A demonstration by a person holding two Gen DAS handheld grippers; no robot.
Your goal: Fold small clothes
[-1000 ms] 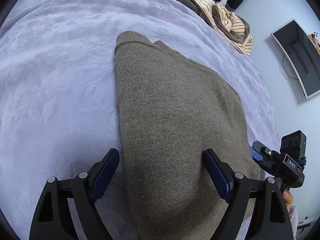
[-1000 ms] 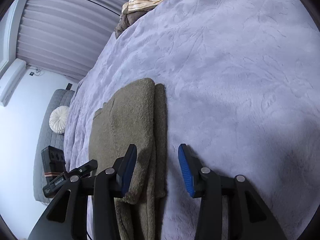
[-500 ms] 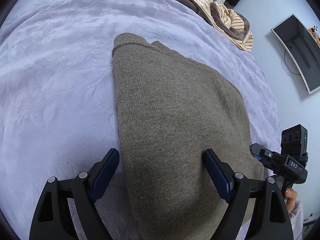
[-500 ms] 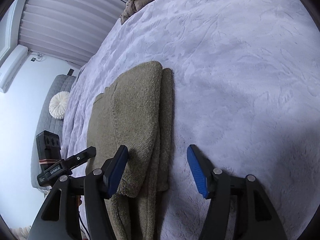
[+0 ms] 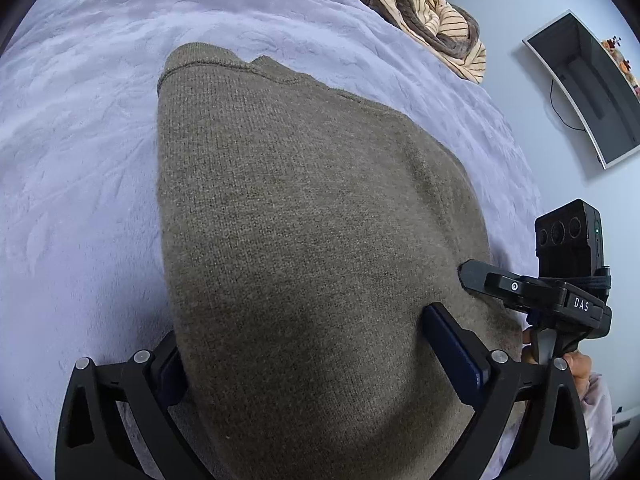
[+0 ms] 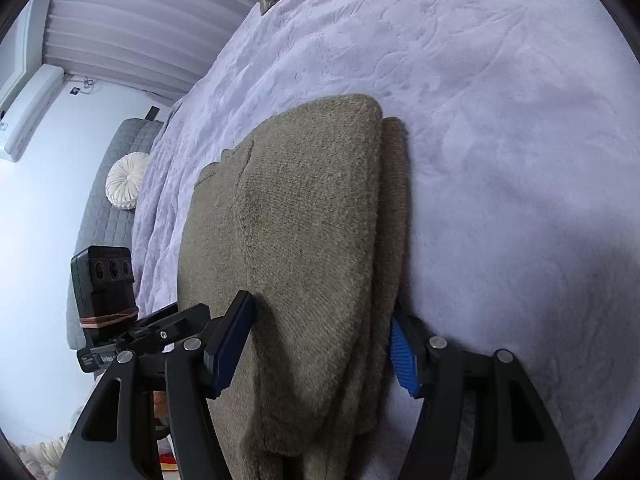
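1. I see the folded olive-brown knitted sweater lying flat on the bed's pale lilac plush blanket, a narrower folded layer showing along its right edge in the right wrist view.
2. My left hand-held gripper stands wide; its jaws have just been opening further. The sweater's near end lies between them, the left finger partly under the knit's edge, and I cannot see either pad pressing on it.
3. My right hand-held gripper stands fairly wide, its jaws having just been opening. It straddles the sweater's right side: the left pad rests over the top layer, and the blue right pad sits just beside the outer edge.
4. A heap of striped cream and brown clothes lies at the bed's far side, well apart from the sweater.
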